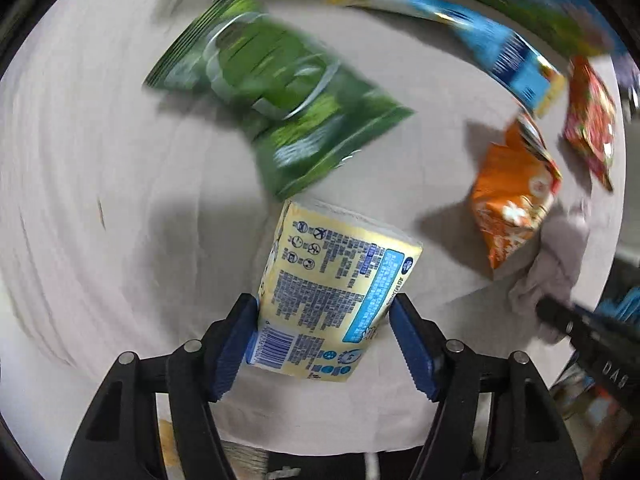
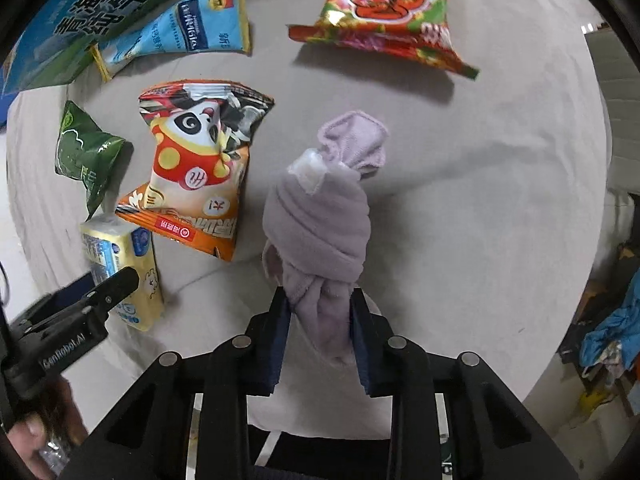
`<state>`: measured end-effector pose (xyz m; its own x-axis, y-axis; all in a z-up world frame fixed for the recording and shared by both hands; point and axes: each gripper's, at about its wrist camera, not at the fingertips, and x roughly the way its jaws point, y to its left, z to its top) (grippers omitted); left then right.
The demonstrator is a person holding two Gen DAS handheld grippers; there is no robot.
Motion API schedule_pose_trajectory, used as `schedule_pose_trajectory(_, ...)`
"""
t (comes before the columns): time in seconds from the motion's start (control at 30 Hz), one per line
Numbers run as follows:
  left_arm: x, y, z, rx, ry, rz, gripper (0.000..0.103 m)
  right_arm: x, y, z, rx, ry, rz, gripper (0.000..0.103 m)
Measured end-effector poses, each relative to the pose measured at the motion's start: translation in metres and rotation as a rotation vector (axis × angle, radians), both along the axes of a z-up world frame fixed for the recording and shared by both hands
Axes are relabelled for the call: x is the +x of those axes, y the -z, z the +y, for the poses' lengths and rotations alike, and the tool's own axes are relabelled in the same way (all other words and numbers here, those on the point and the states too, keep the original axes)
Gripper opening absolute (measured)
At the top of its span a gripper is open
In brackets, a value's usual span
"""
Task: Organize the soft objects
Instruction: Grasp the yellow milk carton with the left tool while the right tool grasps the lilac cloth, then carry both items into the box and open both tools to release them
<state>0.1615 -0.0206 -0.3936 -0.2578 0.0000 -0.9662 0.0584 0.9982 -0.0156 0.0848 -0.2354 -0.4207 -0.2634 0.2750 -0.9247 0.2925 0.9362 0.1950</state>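
My left tool point(image 1: 322, 334) pinches the yellow tissue pack point(image 1: 334, 280) while my right tool point(image 2: 320, 330) clamps the rolled lilac cloth point(image 2: 320, 216), both over the worktop point(image 2: 500, 200), probably to group them apart from the snack bags point(image 2: 196, 168).

Bright, even light from above. Soft dark shadows under the green bag point(image 1: 276, 92) and the orange bag point(image 1: 514, 192). Lots of smeary blur in the left view, worst near the top. Sharp and clear in the right view. Round, bent edges, black corners. Small shine on the red bag point(image 2: 394, 12).
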Motion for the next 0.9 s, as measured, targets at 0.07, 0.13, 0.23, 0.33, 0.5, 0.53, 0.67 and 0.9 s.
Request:
schedule_pose_trajectory(0.07, 0.0, 0.002, 0.008, -0.015, -0.02, 0.001, 0.069, -0.002, 0.005, -0.004, 0.009, 0.031, -0.002, 0.033)
schedule_pose_trajectory(0.13, -0.001, 0.004, 0.012, -0.032, -0.021, -0.003, 0.069, 0.002, 0.017, -0.003, 0.023, 0.053, 0.004, 0.033)
schedule_pose_trajectory(0.23, -0.001, 0.013, 0.012, -0.029, 0.015, -0.009, 0.069, 0.001, 0.028, 0.004, -0.001, 0.047, 0.005, 0.033)
schedule_pose_trajectory(0.33, -0.003, 0.021, 0.007, -0.019, 0.012, -0.017, 0.067, 0.001, 0.027, 0.007, -0.016, 0.041, 0.003, 0.029)
schedule_pose_trajectory(0.5, -0.017, 0.02, -0.001, 0.008, -0.017, -0.051, 0.065, -0.023, 0.014, 0.016, -0.02, 0.032, -0.025, 0.022)
schedule_pose_trajectory(0.53, -0.018, 0.014, 0.001, 0.005, -0.032, -0.059, 0.065, -0.029, 0.007, 0.014, -0.013, 0.029, -0.031, 0.022)
schedule_pose_trajectory(0.67, -0.022, -0.011, -0.004, 0.005, -0.054, -0.115, 0.065, -0.045, -0.015, 0.015, 0.014, -0.002, -0.083, 0.021)
schedule_pose_trajectory(0.9, -0.041, -0.087, 0.0, -0.042, -0.083, -0.264, 0.065, -0.06, -0.079, 0.015, 0.087, -0.057, -0.208, 0.021)
